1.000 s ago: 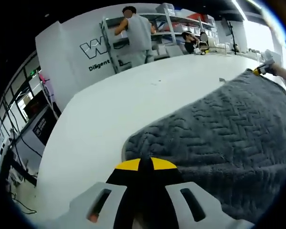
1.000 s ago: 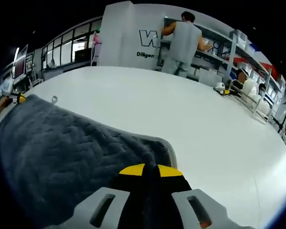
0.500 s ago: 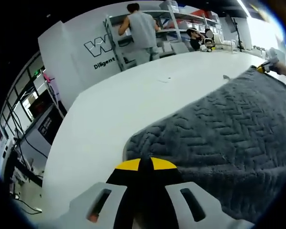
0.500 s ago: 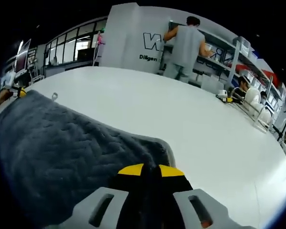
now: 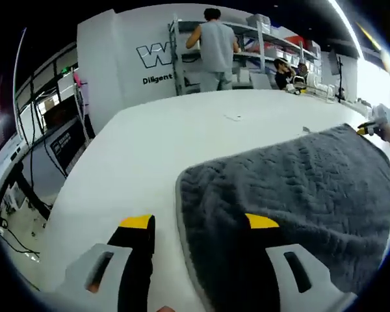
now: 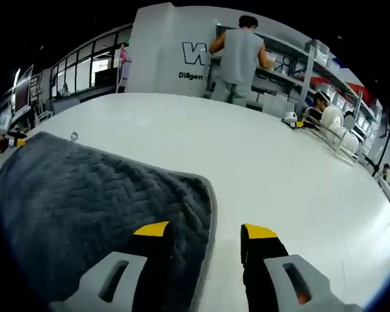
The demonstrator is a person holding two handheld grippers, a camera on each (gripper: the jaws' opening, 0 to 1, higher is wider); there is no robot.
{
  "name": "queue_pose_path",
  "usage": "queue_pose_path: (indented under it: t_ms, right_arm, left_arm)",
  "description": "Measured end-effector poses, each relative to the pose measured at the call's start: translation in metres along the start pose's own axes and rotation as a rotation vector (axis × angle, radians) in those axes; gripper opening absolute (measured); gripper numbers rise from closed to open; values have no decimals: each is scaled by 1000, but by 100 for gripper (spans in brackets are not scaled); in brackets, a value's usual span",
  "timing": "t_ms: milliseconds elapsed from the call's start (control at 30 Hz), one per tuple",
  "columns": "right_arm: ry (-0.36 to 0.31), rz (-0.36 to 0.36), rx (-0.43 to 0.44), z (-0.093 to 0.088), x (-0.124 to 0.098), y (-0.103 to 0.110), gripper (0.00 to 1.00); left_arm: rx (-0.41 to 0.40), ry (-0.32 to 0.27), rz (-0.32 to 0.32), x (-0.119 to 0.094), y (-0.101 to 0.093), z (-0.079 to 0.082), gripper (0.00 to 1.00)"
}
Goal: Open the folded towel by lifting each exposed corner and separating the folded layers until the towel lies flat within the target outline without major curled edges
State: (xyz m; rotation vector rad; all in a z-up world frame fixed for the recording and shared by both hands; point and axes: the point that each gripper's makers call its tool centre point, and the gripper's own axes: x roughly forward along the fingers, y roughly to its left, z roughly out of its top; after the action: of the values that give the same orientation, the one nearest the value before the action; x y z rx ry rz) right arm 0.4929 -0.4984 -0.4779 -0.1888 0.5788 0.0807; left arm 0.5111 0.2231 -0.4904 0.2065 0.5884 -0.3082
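A dark grey towel with a herringbone weave lies spread on the white table. My left gripper stands open at the towel's near left corner, one jaw over the cloth and one over bare table. In the right gripper view the same towel fills the lower left, and my right gripper is open at its right corner, straddling the pale hem. The right gripper also appears small at the towel's far edge in the left gripper view. In the right gripper view, the left gripper appears likewise.
A person stands at metal shelves beyond the table's far side, next to a white panel with lettering. A dish rack sits on the table at the right. Bare table stretches ahead of both grippers.
Both grippers were shut on the towel's corners and have opened, letting go. The corners now lie flat on the table. Both views have shifted slightly.
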Motion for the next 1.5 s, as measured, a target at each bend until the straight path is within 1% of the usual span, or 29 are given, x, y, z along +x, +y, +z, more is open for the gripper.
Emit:
queue_pose_path:
  t_ms: [33,67,100,133,167,233,267,333,367,467,567,600,633,700,767,833,867,933,967,1000,1067,1133,1167,1200,1267,1300,1367,1467,1500]
  right_arm:
    - [-2,4,1,0,-7,-2,45]
    - [-8,13,5,-1,-17,-1,46]
    - [-25,22,7,0,-25,1,48]
    - [-37,38,3,0,-34,4,49]
    - [-45,61,-15,0,-42,9,50]
    - [-41,82,-51,-5,-57,18,51]
    - [-35,93,-94,-9,-65,23,52]
    - [-6,109,-155,-21,-81,31,56]
    - [-15,115,-178,-24,-89,36,57]
    - [-36,143,-178,-35,-115,53,65]
    - [-38,177,-164,-45,-137,72,75]
    - [-26,189,-179,-49,-145,78,76]
    - [-27,187,-197,-52,-152,83,75]
    - [-26,165,-195,-56,-165,88,74]
    - [-28,165,-206,-59,-178,97,75]
    - [-30,173,-209,-63,-191,109,82]
    - [-51,177,-225,-61,-197,116,85]
    - [-125,166,-197,-51,-212,130,88]
    - [-158,176,-193,-46,-218,137,88]
    - [-165,186,-178,-46,-223,143,89]
    - [-174,176,-173,-45,-229,150,93]
    - [-184,134,-176,-42,-232,152,100]
    - [-192,110,-174,-42,-232,152,99]
    - [-191,113,-172,-43,-231,156,99]
    - [-197,91,-106,-45,-224,156,99]
    - [-149,94,-99,-51,-217,158,99]
    - [-115,111,-155,-58,-209,161,99]
    - [-73,112,-147,-68,-203,161,99]
    - [-71,120,-146,-69,-202,161,99]
  left_arm:
    - [25,15,-2,-5,-3,-6,63]
    - [16,6,1,-11,-7,-9,65]
    - [8,-12,-5,-17,-10,-10,67]
    - [-29,-52,-37,-26,-19,-9,68]
    - [-50,-75,-66,-33,-26,-8,68]
    - [-64,-117,-111,-45,-38,-6,68]
    - [-54,-123,-140,-54,-46,-8,68]
    - [-36,-150,-163,-75,-61,-10,68]
    - [-30,-155,-173,-82,-66,-11,68]
    - [-9,-229,-232,-117,-91,-6,70]
    - [-9,-274,-257,-143,-108,-4,71]
    - [-6,-296,-264,-154,-116,-4,72]
    - [-7,-296,-265,-159,-120,-5,72]
    - [30,-336,-247,-178,-132,-4,74]
    - [33,-344,-234,-192,-142,-7,76]
    - [44,-314,-238,-202,-151,-15,79]
    - [45,-311,-235,-205,-154,-17,84]
    - [38,-310,-214,-212,-157,-23,91]
    - [35,-302,-210,-213,-158,-26,92]
    - [39,-275,-219,-214,-160,-33,92]
    - [29,-273,-220,-217,-162,-39,95]
    - [-5,-264,-218,-218,-163,-40,96]
    - [0,-263,-225,-220,-164,-41,97]
    - [2,-259,-231,-221,-165,-43,97]
    - [-17,-251,-226,-223,-163,-48,98]
    - [-19,-251,-224,-224,-162,-49,98]
    - [-29,-247,-226,-226,-161,-53,98]
    - [-41,-240,-230,-228,-161,-60,98]
    - [-44,-233,-230,-228,-160,-64,98]
